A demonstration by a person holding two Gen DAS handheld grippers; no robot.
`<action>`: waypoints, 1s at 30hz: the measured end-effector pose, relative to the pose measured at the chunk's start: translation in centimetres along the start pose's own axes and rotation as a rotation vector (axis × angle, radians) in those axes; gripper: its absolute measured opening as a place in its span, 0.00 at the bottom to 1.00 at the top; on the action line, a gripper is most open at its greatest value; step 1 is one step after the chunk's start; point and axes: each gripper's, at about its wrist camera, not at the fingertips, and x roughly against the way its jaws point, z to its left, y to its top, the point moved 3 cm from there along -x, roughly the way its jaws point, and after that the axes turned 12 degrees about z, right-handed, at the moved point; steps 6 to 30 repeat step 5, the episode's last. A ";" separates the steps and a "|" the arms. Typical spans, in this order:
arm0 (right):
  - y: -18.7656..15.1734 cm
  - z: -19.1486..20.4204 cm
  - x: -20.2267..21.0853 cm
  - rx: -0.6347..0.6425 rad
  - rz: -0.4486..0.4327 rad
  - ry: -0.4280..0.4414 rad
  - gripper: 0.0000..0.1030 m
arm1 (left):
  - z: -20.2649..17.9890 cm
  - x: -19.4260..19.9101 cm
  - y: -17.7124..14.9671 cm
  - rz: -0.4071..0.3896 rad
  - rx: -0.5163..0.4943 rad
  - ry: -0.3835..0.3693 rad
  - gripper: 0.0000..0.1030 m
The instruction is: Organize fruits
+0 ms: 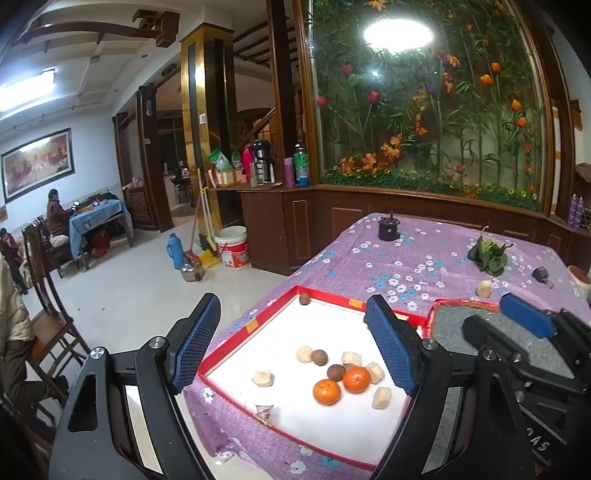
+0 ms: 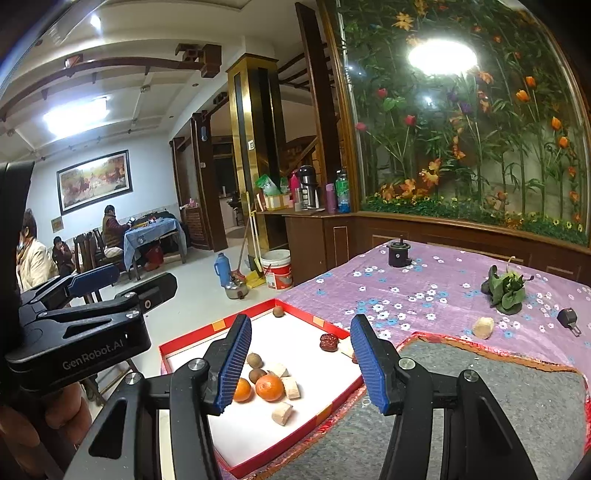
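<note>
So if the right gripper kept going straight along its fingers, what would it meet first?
Probably the white floor of the red-rimmed tray, near the dark red fruit. The right gripper is open and empty, angled slightly down; depth is uncertain.

Open right gripper above red tray, oranges

Ceiling lamp glares; fisheye bends dark edges.
</note>
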 end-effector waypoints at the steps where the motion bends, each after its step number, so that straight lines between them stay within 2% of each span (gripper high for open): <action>1: 0.0 0.1 0.0 0.000 0.002 0.002 0.52 | 0.0 0.0 0.0 0.000 0.002 -0.015 0.79; 4: -0.1 -0.3 -0.2 -0.005 0.004 0.000 0.52 | -0.4 0.3 0.1 -0.009 -0.006 -0.042 0.79; 30: -0.1 -0.4 -0.2 -0.007 0.004 -0.002 0.52 | -0.5 0.2 0.1 -0.006 -0.007 -0.043 0.79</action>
